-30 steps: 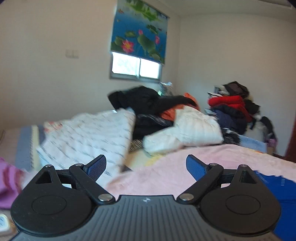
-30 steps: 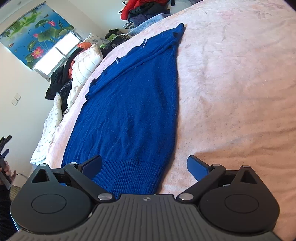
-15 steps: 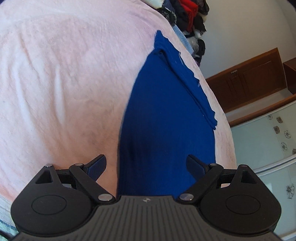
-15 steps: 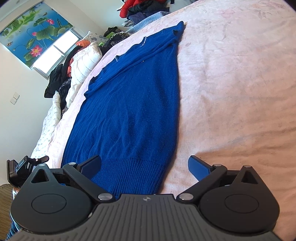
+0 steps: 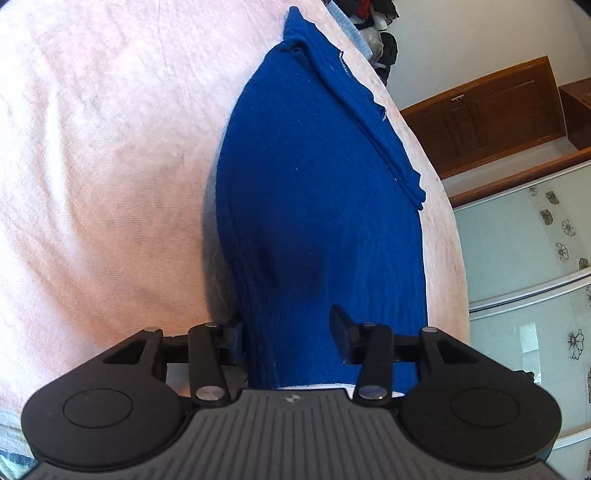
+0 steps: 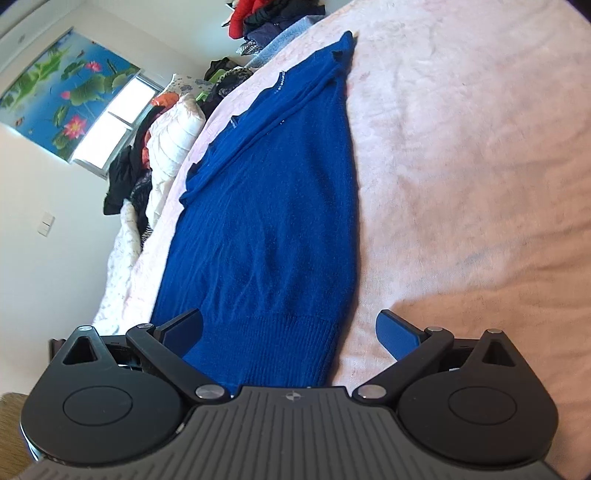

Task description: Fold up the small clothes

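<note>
Blue sweater (image 6: 273, 206) lies lengthwise on the pink bedspread (image 6: 461, 155), hem near, collar toward 12 o'clock. Left wrist view only: the left gripper (image 5: 286, 334) has just been closing, its jaws now drawn in against a bunched-up fold of the sweater's hem edge, cloth ridged between the pads; a wooden cabinet (image 5: 491, 110) at 2 o'clock and glass panels with flower prints (image 5: 528, 258) at 3 o'clock. Right wrist view only: the right gripper (image 6: 290, 330) spread wide over the ribbed hem, nothing pinched; a lotus-print blind (image 6: 62, 99) over the window at 10 o'clock, a white quilted jacket (image 6: 170, 136) beside dark clothes at 10, a red-and-dark clothes heap (image 6: 266, 18) at 12. Nothing lies on the sweater's length.
</note>
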Action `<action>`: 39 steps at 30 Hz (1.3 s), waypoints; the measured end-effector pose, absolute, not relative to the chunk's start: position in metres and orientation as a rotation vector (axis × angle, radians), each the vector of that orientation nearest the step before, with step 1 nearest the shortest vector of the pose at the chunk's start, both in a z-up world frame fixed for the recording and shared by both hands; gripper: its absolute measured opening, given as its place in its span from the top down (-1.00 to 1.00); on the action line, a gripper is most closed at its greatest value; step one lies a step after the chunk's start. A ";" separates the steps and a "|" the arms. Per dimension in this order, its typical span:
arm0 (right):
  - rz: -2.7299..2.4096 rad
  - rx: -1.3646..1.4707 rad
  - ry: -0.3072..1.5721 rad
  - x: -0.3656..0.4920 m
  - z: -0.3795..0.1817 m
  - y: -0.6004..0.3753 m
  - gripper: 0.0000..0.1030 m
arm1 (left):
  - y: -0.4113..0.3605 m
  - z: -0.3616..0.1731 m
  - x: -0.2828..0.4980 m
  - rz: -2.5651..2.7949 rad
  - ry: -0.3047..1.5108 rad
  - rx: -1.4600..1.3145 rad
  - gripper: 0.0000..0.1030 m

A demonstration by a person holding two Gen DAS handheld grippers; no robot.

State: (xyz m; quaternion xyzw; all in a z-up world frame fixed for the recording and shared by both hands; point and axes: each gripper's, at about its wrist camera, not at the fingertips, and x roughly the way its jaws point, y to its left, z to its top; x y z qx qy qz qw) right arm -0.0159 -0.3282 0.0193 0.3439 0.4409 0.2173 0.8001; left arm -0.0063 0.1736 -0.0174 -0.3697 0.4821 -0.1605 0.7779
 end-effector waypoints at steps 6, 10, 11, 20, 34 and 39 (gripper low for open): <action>0.569 0.811 1.013 -0.015 0.011 -0.319 -0.94 | 0.158 -0.007 -0.007 -0.314 1.041 -0.665 0.29; 0.594 0.778 1.033 -0.012 0.014 -0.303 -0.57 | 0.131 0.005 -0.012 -0.255 1.016 -0.447 0.37; 0.582 0.761 1.037 -0.011 0.014 -0.299 -0.41 | 0.121 0.007 -0.012 -0.239 1.007 -0.384 0.41; 0.540 0.783 1.083 -0.013 0.001 -0.301 0.42 | 0.104 0.010 -0.012 -0.210 0.984 -0.267 0.42; 0.610 0.770 1.081 -0.013 0.003 -0.291 -0.12 | 0.097 0.011 -0.017 -0.202 0.974 -0.241 0.42; 0.596 0.765 1.082 -0.015 0.002 -0.292 0.50 | 0.099 0.010 -0.018 -0.206 0.970 -0.244 0.42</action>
